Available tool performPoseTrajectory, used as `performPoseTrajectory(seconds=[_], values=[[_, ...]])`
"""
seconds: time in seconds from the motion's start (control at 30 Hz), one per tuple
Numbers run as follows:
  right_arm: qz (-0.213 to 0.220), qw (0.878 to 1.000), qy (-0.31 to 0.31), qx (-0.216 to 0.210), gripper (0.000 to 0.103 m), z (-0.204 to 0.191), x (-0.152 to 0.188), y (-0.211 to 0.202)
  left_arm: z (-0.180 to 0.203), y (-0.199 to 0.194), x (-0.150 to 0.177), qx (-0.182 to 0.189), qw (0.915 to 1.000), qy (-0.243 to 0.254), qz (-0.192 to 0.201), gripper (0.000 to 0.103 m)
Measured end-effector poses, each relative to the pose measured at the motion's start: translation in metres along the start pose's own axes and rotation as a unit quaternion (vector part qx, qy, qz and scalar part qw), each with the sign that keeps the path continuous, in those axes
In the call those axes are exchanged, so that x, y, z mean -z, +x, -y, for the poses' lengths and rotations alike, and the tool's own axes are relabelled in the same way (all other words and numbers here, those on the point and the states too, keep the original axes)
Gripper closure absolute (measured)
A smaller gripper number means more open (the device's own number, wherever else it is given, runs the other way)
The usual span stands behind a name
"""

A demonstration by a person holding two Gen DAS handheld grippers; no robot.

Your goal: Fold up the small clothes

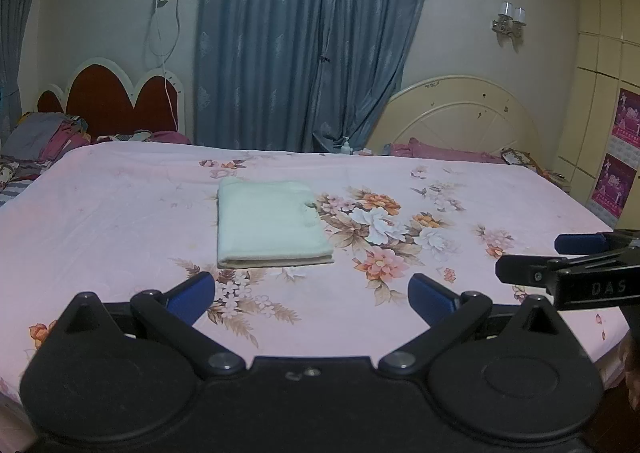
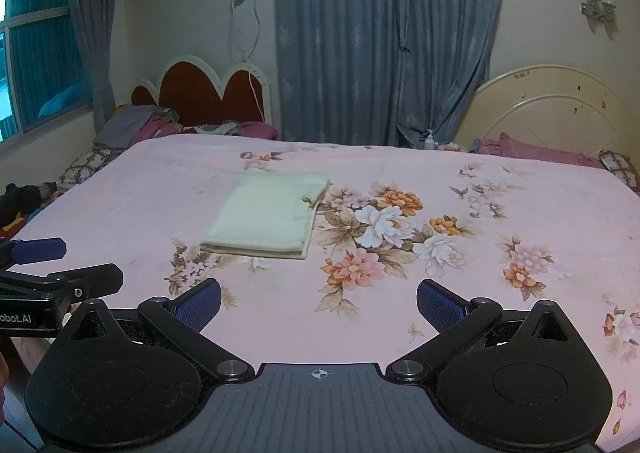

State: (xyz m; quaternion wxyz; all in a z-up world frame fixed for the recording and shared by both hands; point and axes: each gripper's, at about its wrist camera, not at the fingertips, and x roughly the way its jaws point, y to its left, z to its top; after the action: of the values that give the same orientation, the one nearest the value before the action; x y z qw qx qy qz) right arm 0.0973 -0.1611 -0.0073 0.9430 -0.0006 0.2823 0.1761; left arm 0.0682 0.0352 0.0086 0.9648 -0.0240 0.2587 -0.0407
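A pale green cloth (image 1: 272, 223) lies folded into a flat rectangle on the pink floral bedsheet (image 1: 120, 213), near the bed's middle. It also shows in the right wrist view (image 2: 268, 215). My left gripper (image 1: 312, 293) is open and empty, held above the near edge of the bed, short of the cloth. My right gripper (image 2: 319, 299) is open and empty, also near the front edge, to the right of the cloth. Each gripper shows at the side of the other's view: the right one (image 1: 560, 259) and the left one (image 2: 60, 265).
The bed (image 2: 520, 213) has a cream headboard (image 1: 460, 113) at the far right with purple pillows (image 2: 536, 151). A second bed with a red headboard (image 1: 116, 97) and piled clothes (image 1: 44, 141) stands at the far left. Blue curtains (image 1: 304, 41) hang behind.
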Motion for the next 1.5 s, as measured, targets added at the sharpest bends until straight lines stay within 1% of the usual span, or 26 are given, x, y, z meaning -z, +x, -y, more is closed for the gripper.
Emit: performPoseTrajectory(seconds=[1.5], values=[[0.0,1.0,-0.004,0.0,0.0,-0.0041,-0.0011,0.0042,-0.0037,0.0011,-0.0007,-0.002,1.0,0.0,-0.001,0.001]])
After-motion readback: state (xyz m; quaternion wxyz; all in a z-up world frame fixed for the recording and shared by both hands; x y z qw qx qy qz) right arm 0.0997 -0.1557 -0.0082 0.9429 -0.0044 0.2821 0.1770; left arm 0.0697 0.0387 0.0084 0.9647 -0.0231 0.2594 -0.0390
